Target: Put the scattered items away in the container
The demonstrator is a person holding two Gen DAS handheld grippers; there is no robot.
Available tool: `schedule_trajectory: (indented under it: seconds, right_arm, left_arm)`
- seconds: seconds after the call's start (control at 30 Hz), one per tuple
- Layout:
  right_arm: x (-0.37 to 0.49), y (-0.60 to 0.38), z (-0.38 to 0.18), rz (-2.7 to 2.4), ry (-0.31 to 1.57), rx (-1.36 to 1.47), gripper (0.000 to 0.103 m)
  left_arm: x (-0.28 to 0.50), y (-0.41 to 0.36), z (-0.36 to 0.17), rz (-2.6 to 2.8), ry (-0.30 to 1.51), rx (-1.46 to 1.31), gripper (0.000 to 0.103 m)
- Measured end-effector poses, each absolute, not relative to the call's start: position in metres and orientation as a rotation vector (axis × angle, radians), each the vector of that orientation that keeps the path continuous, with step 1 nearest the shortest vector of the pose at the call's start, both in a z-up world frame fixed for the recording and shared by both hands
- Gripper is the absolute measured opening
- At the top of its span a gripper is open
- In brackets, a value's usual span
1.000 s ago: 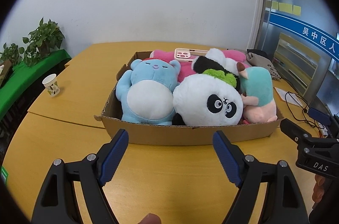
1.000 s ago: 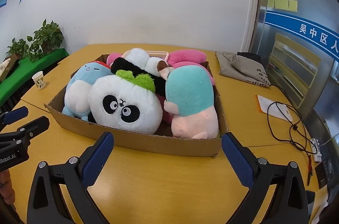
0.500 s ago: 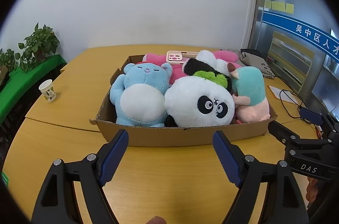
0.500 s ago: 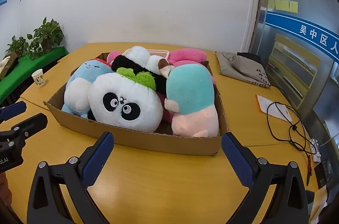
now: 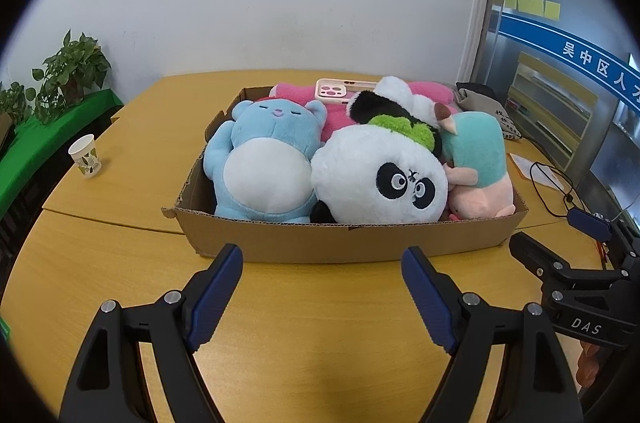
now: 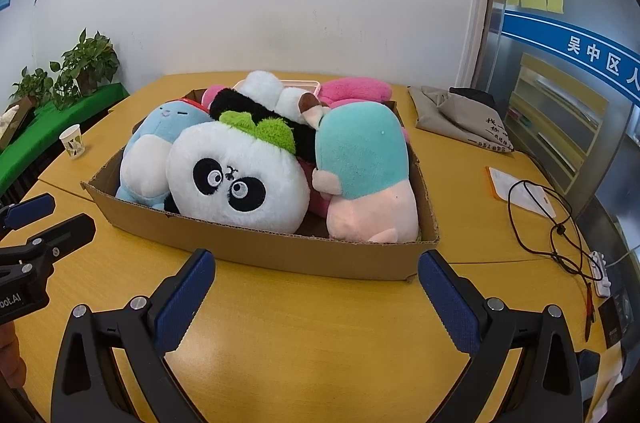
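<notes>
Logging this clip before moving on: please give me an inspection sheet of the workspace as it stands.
Surface: yellow wooden table, bare in front of the box.
Job's things: cardboard box full; blue bear, panda, teal-and-pink plush, pink plush, pink phone case all inside.
Clutter: paper cup, grey bag, paper sheet.
Grippers: left gripper and right gripper open, holding nothing.
Cables: black cable, power strip.
Surroundings: potted plants, white wall.
</notes>
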State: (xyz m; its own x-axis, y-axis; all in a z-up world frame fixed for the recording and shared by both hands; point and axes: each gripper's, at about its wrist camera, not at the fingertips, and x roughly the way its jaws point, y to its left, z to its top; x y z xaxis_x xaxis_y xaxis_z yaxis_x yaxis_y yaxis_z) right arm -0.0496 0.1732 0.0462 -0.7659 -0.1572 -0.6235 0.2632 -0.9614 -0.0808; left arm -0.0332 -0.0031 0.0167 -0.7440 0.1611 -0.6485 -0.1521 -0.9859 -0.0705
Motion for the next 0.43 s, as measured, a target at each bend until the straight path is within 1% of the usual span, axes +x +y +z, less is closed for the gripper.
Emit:
schedule_trajectory:
  seconds: [0.43]
  right_arm:
    - [-0.055,0.169,0.034,-2.731,0.223,0.985,0.103]
  left_arm:
    - [-0.038,-0.011,0.005,2.782,-0.034,-1.090,0.082]
